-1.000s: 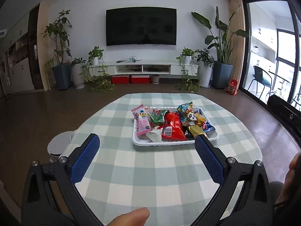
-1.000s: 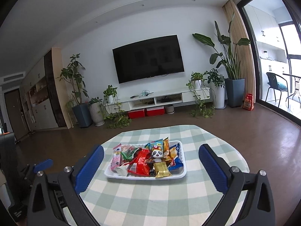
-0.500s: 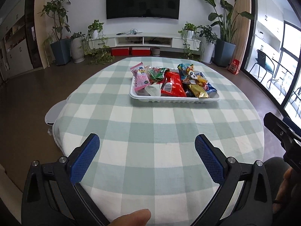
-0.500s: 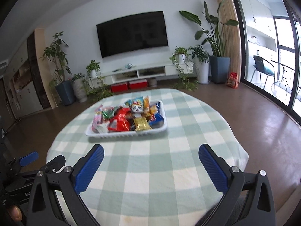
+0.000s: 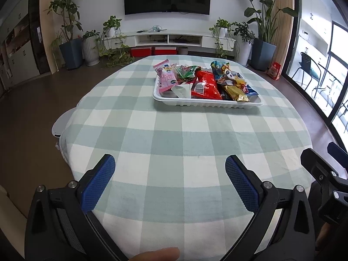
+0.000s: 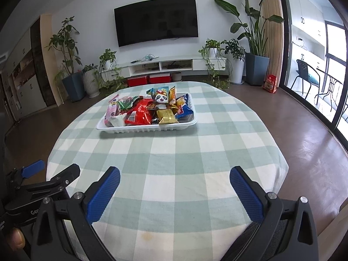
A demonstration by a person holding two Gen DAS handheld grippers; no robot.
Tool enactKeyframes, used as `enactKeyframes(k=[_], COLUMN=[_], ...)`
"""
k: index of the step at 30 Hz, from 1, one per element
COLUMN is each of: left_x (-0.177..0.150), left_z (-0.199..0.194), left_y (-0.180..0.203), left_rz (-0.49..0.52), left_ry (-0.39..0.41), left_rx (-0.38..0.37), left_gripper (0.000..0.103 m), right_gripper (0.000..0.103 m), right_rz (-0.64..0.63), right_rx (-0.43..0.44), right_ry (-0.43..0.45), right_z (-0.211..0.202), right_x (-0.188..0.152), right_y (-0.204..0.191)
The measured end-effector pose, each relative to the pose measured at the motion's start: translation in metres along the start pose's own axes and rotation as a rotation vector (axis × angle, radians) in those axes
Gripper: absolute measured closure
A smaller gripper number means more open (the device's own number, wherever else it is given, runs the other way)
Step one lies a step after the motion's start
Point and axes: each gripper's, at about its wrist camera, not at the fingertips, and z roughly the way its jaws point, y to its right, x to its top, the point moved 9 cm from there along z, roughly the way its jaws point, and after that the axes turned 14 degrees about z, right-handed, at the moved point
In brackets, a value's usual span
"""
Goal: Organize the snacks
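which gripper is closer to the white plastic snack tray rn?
Roughly equal; maybe left, marginally. The left gripper hangs over the near table edge, with the white plastic snack tray ahead and right. The right gripper is similarly far back, with the tray ahead and left. Both jaws are open and empty.

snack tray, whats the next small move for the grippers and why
Probably bring the open left gripper forward toward the white tray: it hangs over the near table edge, holding nothing, the pink packet lies on its side of the pile, and the right gripper is equally far back.
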Motion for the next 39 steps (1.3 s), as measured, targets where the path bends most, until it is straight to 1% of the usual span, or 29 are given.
enactKeyframes(k=[7,39], left_x=[-0.002,-0.003], left_z=[0.005,0.007], left_y=[0.0,0.005], left_rz=[0.0,0.01], left_ry=[-0.008,-0.008], left_rx=[-0.005,-0.011], left_gripper=[0.0,0.0], right_gripper=[0.0,0.0], right_rz=[-0.006,-0.007], right_rx=[-0.006,-0.009], right_ry=[-0.029,-0.043], right_z=[0.005,0.006], right_x=[-0.008,-0.014], right_y=[-0.001,-0.002])
